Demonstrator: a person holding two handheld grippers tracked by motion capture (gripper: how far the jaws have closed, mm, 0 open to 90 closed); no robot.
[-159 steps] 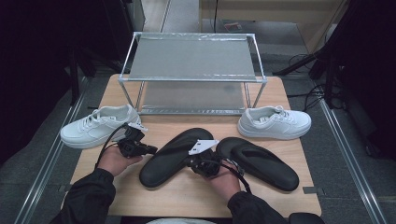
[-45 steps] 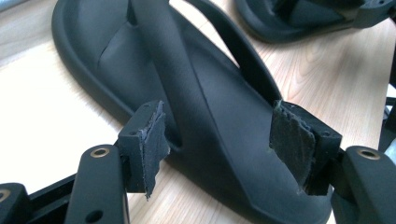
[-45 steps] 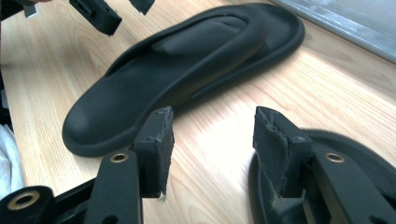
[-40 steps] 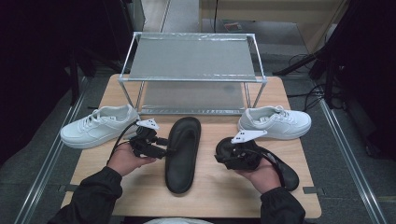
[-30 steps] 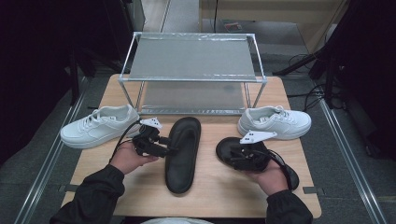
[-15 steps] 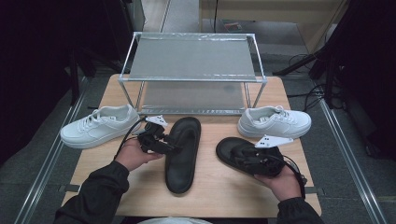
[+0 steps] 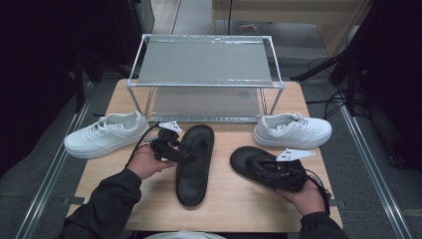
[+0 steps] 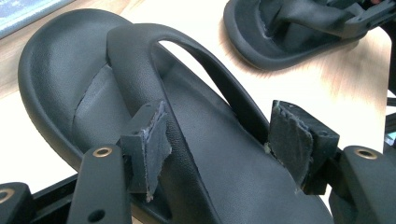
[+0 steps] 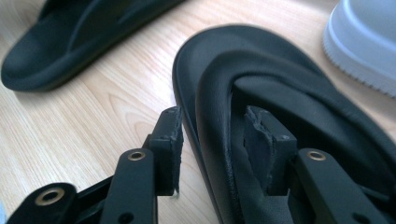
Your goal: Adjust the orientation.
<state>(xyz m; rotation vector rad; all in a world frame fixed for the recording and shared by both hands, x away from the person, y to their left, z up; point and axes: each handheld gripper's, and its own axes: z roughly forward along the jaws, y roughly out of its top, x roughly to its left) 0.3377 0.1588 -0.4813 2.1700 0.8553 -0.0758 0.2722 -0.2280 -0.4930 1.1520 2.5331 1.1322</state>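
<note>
Since a moment ago, the high view shows the right gripper point(image 7: 278, 172) has slid toward the near right corner along the right sandal point(image 7: 259, 167), and its jaws have just been closing. The left sandal point(image 7: 195, 163) has stayed straight on the table point(image 7: 229, 204). I think a lift comes soon.

In the left gripper view, the left gripper point(image 8: 219, 140) stands open around the strap, not pressing it.

In the right gripper view, the pads sit either side of the sandal's rim with gaps, so no grip yet.
</note>
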